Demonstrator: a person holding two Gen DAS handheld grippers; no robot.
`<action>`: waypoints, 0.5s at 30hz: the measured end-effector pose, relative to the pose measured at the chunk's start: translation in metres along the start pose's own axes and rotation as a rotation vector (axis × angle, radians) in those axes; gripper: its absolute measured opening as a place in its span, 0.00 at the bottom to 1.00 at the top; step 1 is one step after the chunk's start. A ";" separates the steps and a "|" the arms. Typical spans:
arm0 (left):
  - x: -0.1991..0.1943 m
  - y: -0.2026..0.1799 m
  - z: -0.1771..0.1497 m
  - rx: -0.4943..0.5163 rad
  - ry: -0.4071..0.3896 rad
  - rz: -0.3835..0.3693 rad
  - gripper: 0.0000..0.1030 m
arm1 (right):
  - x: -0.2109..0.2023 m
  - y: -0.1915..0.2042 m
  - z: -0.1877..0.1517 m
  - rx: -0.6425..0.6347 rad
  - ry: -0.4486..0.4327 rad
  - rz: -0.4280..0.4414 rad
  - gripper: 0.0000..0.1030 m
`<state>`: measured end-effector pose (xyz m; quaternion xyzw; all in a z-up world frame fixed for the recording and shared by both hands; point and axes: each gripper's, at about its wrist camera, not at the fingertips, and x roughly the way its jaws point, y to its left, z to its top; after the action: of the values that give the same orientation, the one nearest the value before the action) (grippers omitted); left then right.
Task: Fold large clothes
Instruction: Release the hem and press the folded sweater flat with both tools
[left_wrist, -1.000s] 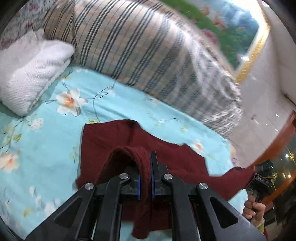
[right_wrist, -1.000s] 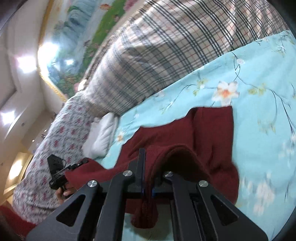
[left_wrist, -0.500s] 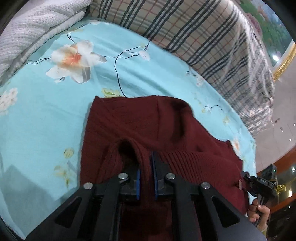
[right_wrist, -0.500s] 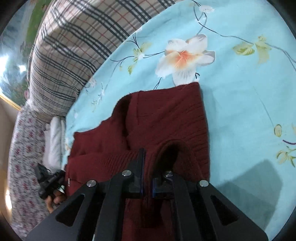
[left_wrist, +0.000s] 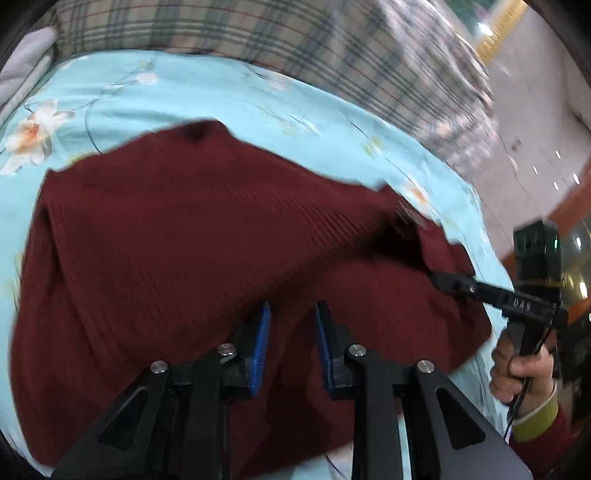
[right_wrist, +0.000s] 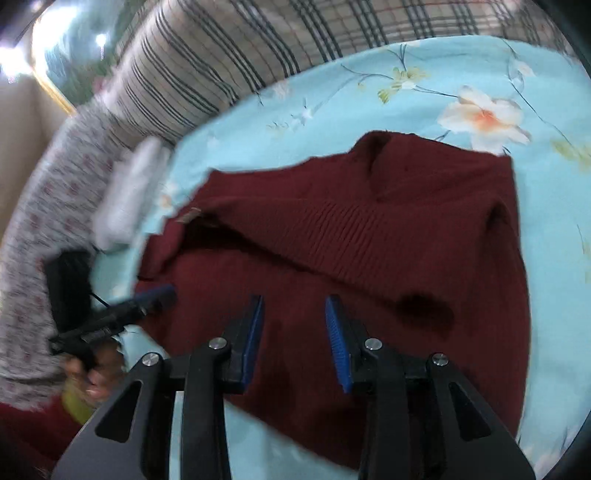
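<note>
The maroon knit sweater (left_wrist: 184, 258) lies folded over on the bed's floral sheet (right_wrist: 554, 221). Left claw (left_wrist: 291, 339) and right claw (right_wrist: 293, 332) both gape, holding nothing. The loose top layer could slide open if a withdrawing finger snags the knit.

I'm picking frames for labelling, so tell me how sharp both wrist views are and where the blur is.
Left wrist view: the quilt and the sweater's edges are smeared by motion, while the left hand-held gripper stays crisp. Right wrist view: the left side is streaked, the flower is soft, and fisheye bending shows in both.
</note>
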<state>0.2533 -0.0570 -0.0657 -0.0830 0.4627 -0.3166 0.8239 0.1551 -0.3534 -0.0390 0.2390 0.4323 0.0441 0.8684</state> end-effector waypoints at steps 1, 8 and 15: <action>0.001 0.013 0.012 -0.031 -0.013 0.009 0.15 | 0.004 -0.006 0.006 0.012 -0.004 -0.007 0.32; -0.015 0.104 0.049 -0.247 -0.114 0.147 0.08 | -0.008 -0.097 0.041 0.320 -0.172 -0.126 0.33; -0.061 0.123 0.006 -0.345 -0.157 0.132 0.09 | -0.020 -0.079 0.016 0.304 -0.184 -0.115 0.33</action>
<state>0.2905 0.0748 -0.0720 -0.2170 0.4488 -0.1705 0.8499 0.1448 -0.4346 -0.0521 0.3456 0.3658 -0.0935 0.8591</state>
